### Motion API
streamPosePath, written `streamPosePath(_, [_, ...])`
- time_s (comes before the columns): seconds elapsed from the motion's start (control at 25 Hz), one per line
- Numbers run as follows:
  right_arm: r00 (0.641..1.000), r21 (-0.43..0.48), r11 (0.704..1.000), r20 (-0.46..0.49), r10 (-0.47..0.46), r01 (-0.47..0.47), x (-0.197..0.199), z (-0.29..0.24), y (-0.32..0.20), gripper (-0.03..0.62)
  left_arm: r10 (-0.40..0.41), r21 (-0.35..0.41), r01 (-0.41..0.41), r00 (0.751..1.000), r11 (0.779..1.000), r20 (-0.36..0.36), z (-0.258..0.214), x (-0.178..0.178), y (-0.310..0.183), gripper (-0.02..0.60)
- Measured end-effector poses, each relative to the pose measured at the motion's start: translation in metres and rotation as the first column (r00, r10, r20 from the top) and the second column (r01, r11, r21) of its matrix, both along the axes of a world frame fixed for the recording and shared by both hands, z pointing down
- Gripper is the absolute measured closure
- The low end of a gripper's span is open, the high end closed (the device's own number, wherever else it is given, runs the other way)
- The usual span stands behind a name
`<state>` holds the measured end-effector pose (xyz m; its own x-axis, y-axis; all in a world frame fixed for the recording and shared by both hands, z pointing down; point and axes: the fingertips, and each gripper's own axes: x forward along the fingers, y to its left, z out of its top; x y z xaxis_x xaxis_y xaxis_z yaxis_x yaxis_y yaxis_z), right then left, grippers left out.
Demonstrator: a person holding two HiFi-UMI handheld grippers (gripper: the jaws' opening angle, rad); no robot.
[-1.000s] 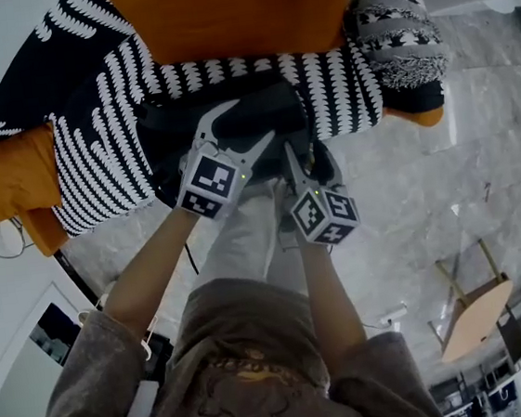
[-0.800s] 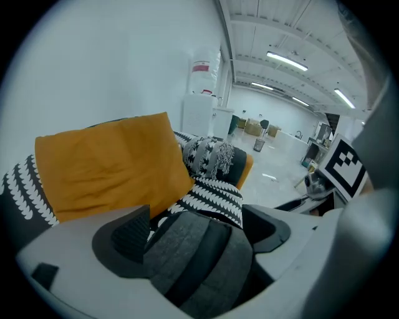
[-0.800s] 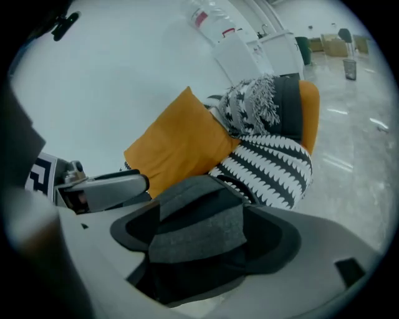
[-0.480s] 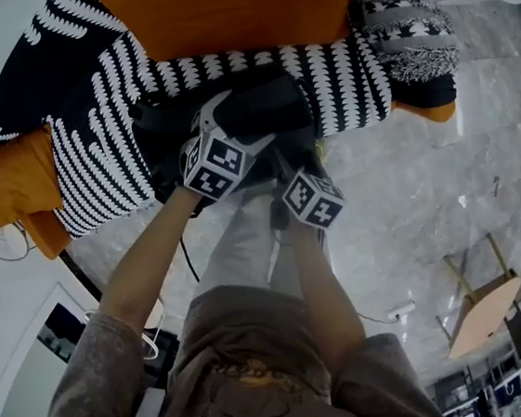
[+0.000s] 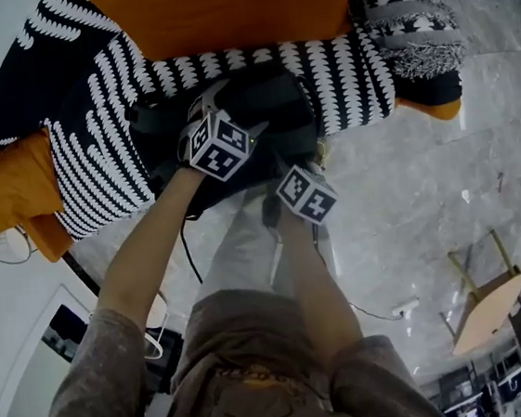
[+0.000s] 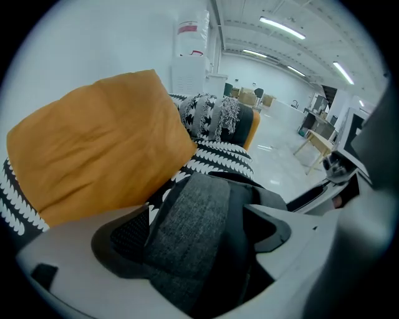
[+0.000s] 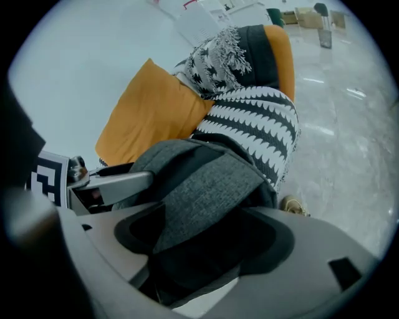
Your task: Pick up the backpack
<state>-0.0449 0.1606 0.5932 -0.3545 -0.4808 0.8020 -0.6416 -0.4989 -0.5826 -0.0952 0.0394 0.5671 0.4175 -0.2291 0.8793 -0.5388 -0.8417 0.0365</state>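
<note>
The dark grey and black backpack [image 5: 263, 109] lies on the front edge of a sofa under a black-and-white patterned throw [image 5: 95, 147]. My left gripper [image 5: 231, 111] is down on the backpack's top, jaws wide apart. In the left gripper view a grey fabric strap [image 6: 187, 224] runs between the jaws of that gripper [image 6: 199, 249]. My right gripper [image 5: 286, 167] is at the backpack's near side. Its jaws are closing, and in the right gripper view a grey strap [image 7: 209, 184] lies between the jaws of the right gripper [image 7: 206, 243]. I cannot see either gripper's pads pressing on the straps.
A big orange cushion [image 5: 229, 10] stands behind the backpack, another orange cushion [image 5: 5, 185] at the left, and a fringed patterned cushion [image 5: 408, 27] at the right. The marble floor [image 5: 427, 193] holds a cable [image 5: 375, 311] and a small wooden table [image 5: 482, 308]. A shoe [image 7: 293, 204] lies beside the sofa.
Both grippers have sunk from above the backpack down onto it. Their jaws now stand around its grey straps.
</note>
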Motion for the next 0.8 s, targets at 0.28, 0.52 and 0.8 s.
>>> streamPosePath(0.28, [1.0, -0.01, 1.0, -0.008, 0.007, -0.007, -0.003, 0.006, 0.005, 0.265, 0.046, -0.013, -0.046, 0.998, 0.999, 0.048, 0.014, -0.009, 0.002, 0.143])
streamPosePath(0.52, [0.999, -0.003, 0.999, 0.015, 0.049, -0.049, -0.006, -0.007, 0.01, 0.345, 0.103, -0.065, -0.098, 0.992, 0.993, 0.08, 0.007, -0.022, 0.01, 0.212])
streamPosePath(0.8, [0.995, 0.016, 0.997, 0.056, 0.079, -0.08, -0.003, 0.0, 0.008, 0.417, 0.174, -0.196, -0.164, 0.984, 0.967, 0.036, 0.014, -0.022, 0.025, 0.279])
